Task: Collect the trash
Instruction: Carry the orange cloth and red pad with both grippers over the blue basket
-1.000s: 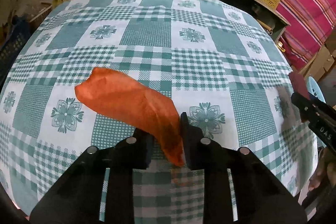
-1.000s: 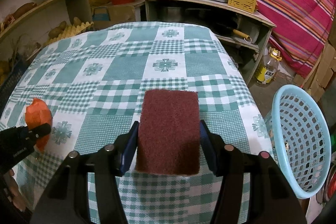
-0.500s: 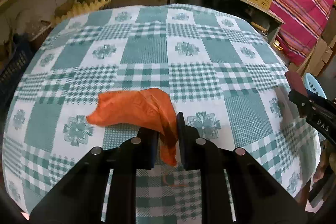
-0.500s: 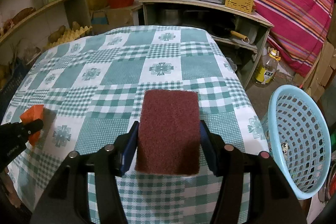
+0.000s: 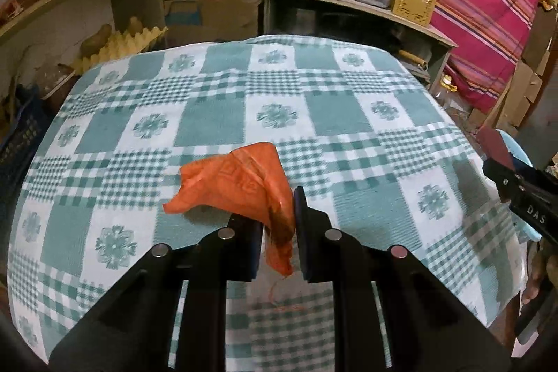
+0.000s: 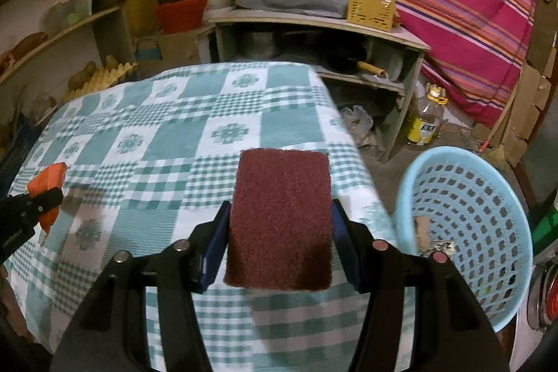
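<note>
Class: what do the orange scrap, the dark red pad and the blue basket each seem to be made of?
Orange scrap: probably thin plastic film; it crumples, droops limply and looks faintly translucent.
Dark red pad: likely abrasive fibre scouring material; matte, grainy surface, holding flat.
Blue basket: moulded plastic by its look; smooth, slightly glossy wall with regular punched holes.

Orange wrapper (image 5: 240,183) in left gripper (image 5: 277,232)

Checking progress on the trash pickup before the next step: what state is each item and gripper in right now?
Left gripper: shut on the orange wrapper.
Orange wrapper: pinched, lifted, crumpled.
Right gripper: shut on the scouring pad.
Scouring pad: held flat, off the table.
Blue basket: upright beside the table, a few scraps inside.
</note>
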Motion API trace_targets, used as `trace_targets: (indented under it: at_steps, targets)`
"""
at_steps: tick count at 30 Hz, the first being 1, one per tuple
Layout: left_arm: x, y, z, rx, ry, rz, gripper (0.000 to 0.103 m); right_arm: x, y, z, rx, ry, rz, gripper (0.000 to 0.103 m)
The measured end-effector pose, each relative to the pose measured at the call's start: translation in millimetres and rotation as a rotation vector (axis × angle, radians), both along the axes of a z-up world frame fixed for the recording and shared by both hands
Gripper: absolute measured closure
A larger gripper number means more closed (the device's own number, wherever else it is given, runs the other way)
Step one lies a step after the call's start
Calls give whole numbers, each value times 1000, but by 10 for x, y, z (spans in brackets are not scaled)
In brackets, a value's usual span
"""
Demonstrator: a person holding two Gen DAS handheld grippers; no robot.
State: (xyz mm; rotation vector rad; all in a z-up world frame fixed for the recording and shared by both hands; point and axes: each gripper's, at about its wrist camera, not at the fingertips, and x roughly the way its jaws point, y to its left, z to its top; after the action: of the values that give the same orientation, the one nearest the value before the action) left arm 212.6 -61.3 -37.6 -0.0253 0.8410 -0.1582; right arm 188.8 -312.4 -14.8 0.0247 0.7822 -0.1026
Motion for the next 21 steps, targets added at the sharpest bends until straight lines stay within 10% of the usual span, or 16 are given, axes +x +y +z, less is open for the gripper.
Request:
trace_targets:
  at_steps: [21]
  targets:
    - [-4, -1865, 316, -7, -90, -267, 88, -507, -1876, 187, -25, -53, -301, 47]
